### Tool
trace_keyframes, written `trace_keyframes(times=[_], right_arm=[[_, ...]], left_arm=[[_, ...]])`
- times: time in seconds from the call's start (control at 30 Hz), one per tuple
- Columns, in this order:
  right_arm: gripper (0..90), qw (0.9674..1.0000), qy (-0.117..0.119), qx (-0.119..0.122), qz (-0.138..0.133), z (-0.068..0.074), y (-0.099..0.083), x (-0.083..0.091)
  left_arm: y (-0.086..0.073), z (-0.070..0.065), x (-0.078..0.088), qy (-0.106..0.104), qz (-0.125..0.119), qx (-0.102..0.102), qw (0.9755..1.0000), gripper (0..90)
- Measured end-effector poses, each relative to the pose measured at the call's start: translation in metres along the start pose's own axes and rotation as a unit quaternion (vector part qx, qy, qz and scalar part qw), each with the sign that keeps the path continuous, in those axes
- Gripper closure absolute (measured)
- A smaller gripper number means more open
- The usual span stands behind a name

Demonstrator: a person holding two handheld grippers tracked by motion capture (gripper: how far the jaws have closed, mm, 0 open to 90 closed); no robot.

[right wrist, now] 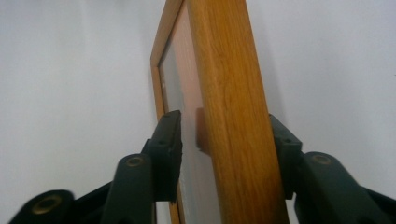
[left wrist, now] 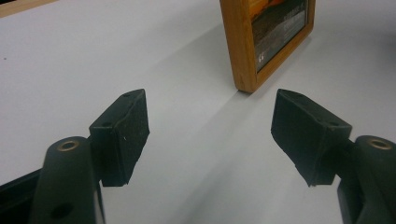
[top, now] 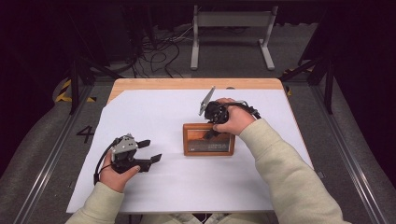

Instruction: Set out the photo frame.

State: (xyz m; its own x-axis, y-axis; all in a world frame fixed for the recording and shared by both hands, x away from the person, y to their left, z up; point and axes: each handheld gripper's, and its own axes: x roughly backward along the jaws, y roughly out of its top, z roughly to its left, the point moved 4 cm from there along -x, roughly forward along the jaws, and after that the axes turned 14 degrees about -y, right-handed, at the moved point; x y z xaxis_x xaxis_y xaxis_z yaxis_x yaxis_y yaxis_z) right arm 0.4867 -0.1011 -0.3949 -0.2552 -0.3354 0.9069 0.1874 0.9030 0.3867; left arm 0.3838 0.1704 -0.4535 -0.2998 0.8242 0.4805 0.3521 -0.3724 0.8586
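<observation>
The right gripper (right wrist: 219, 135) is straddling the top edge of the wooden picture frame (top: 208, 139), one jaw on the glass side and one on the back. In the right gripper view there's a sliver of gap between the left-hand pad and the glass, so it's looking like the jaws are sitting loose around the frame rather than pinching it; the far pad is tucked against the wood, though whether it's actually touching I can't tell. In the high view that same gripper (top: 211, 133) is coming down onto the frame from behind, with the person's right hand (top: 232, 116) wrapped around it.

The frame itself is standing upright on the white sheet (top: 154, 112) covering the table, a bit right of the middle, picture side facing the person.

The left gripper (top: 150, 150) is resting low over the sheet well off to the left of the frame, jaws standing wide with nothing between them. In the left gripper view (left wrist: 210, 123) it's pointing toward the frame's near corner (left wrist: 245, 56), not touching it.
</observation>
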Motion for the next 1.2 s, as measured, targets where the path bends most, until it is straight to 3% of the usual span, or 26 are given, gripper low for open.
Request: trace_keyframes(times=[0.17, 0.2, 0.47, 0.6, 0.7, 0.73, 0.87, 0.9, 1.07, 1.1, 1.2], right_arm=[[39.3, 0.9996, -0.017, -0.019, -0.011, -0.003, 0.000, 0.001], [35.9, 0.9990, -0.018, -0.038, -0.013, -0.003, 0.000, 0.001], [27.2, 0.9976, -0.025, -0.057, -0.030, -0.004, -0.005, 0.008], [24.5, 0.9949, -0.040, -0.075, -0.055, -0.003, -0.008, 0.024], [20.2, 0.9908, -0.062, -0.093, -0.075, -0.002, -0.016, 0.038], [20.2, 0.9908, -0.062, -0.093, -0.075, -0.002, -0.016, 0.038], [18.6, 0.9847, -0.090, -0.117, -0.093, 0.001, -0.039, 0.056], [18.6, 0.9847, -0.090, -0.117, -0.093, 0.001, -0.039, 0.056], [17.2, 0.9724, -0.122, -0.165, -0.111, 0.000, -0.071, 0.072], [17.2, 0.9724, -0.122, -0.165, -0.111, 0.000, -0.071, 0.072], [17.2, 0.9664, -0.132, -0.183, -0.124, 0.000, -0.084, 0.079]], left_arm=[[0.000, 0.000, -0.001, -0.003, -0.002, 0.004, 1.0000, 27.7], [0.000, 0.000, -0.001, -0.002, -0.001, 0.004, 1.0000, 27.7], [0.000, 0.000, -0.001, -0.001, 0.003, 0.000, 1.0000, 27.6], [0.000, -0.001, -0.001, -0.001, 0.000, 0.002, 1.0000, 27.6], [0.001, 0.000, -0.002, 0.000, 0.000, 0.000, 1.0000, 27.7], [0.001, 0.000, -0.002, 0.000, 0.000, 0.000, 1.0000, 27.6], [0.002, -0.002, -0.003, 0.001, 0.002, 0.000, 1.0000, 27.5], [0.002, -0.002, -0.003, 0.001, 0.002, 0.000, 1.0000, 27.3], [0.004, -0.002, -0.002, 0.008, 0.003, -0.002, 1.0000, 25.7], [0.004, -0.002, -0.001, 0.008, 0.003, -0.001, 1.0000, 25.7], [0.004, -0.001, -0.001, 0.010, 0.001, 0.002, 0.9999, 24.7]])
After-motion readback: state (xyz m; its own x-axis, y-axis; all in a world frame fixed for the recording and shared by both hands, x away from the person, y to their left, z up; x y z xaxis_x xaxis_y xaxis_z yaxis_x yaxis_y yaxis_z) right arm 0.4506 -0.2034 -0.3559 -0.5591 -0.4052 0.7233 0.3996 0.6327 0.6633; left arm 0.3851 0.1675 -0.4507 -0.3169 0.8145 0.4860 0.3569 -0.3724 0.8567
